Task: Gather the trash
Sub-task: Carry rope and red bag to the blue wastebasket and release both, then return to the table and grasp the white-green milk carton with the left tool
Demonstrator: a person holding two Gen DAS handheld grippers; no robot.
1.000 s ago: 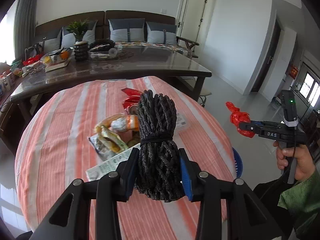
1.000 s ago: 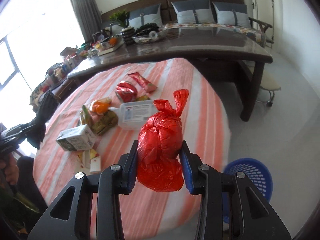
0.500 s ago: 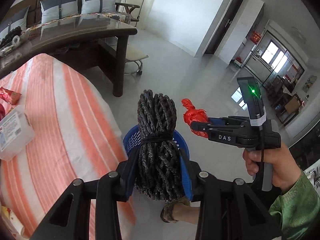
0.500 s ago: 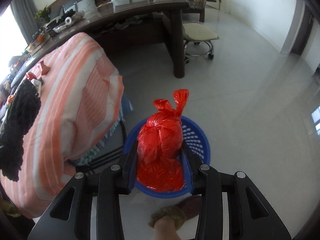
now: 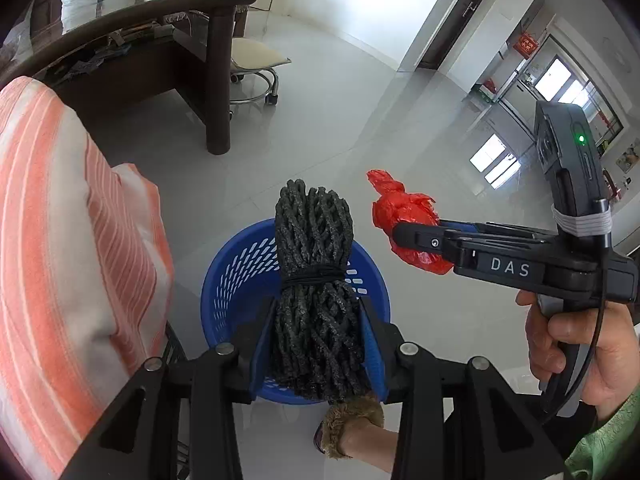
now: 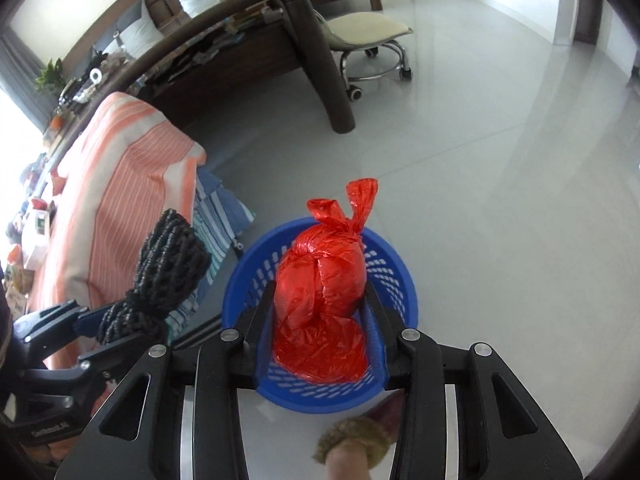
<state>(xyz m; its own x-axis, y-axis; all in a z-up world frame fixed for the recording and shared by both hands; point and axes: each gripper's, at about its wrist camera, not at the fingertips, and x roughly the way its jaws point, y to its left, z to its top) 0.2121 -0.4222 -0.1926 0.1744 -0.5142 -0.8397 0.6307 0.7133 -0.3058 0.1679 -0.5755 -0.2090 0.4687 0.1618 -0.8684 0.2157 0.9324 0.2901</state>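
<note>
My left gripper (image 5: 316, 344) is shut on a black bundle of braided rope (image 5: 314, 280) and holds it above a blue plastic basket (image 5: 232, 276) on the floor. My right gripper (image 6: 320, 320) is shut on a knotted red plastic bag (image 6: 324, 280), held over the same blue basket (image 6: 396, 272). In the left wrist view the right gripper (image 5: 416, 236) with the red bag (image 5: 400, 212) is to the right of the rope. In the right wrist view the rope (image 6: 168, 268) is to the left, beside the basket.
A table with an orange striped cloth (image 5: 60, 240) stands left of the basket, with trash on it (image 6: 32, 240). A dark desk (image 5: 192, 40) and a wheeled stool (image 5: 256, 64) stand behind. My slippered foot (image 5: 352, 420) is by the basket. Glossy white floor (image 6: 500, 160) lies to the right.
Both grippers have swung from over the table to down over the blue basket, still holding the rope and the red bag. The basket is now closer and more centred beneath them.
</note>
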